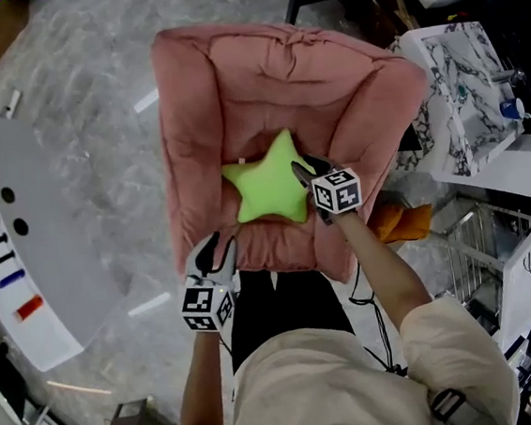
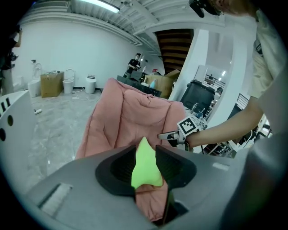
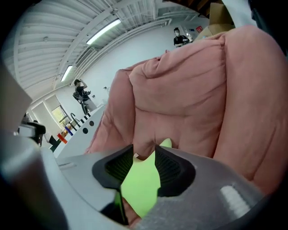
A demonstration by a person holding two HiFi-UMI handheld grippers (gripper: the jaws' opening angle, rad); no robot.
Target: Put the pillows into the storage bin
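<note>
**A:** What is the person holding?

**B:** A lime-green star pillow (image 1: 265,186). It lies flat against the middle of a big quilted pink cushion (image 1: 233,78). The cushion is folded up at both sides, like a shallow seat, right in front of the person.

**A:** And the two claws?

**B:** The right gripper (image 1: 307,176) is at the star's right-hand point. Seen along its own jaws, the two black ribbed pads are pressed onto green fabric, with the pink cushion rising just behind. It is clamped on the star.

**A:** The left one?

**B:** The left gripper (image 1: 215,252) sits lower, at the cushion's near edge by the star's lower-left point. Along its jaws, a narrow green point stands upright between the pads, which close on it. A fold of pink fabric is bunched just under the green, nearer the camera. From above, the tips look closer to the cushion's edge than to the star, so how much pink is pinched I cannot tell.

**A:** Where is all this in the room?

**B:** Over a grey marbled floor (image 1: 87,131). A curved white counter (image 1: 23,242) runs along the left, well apart from the cushion. The star touches nothing but the cushion and the claws.
</note>
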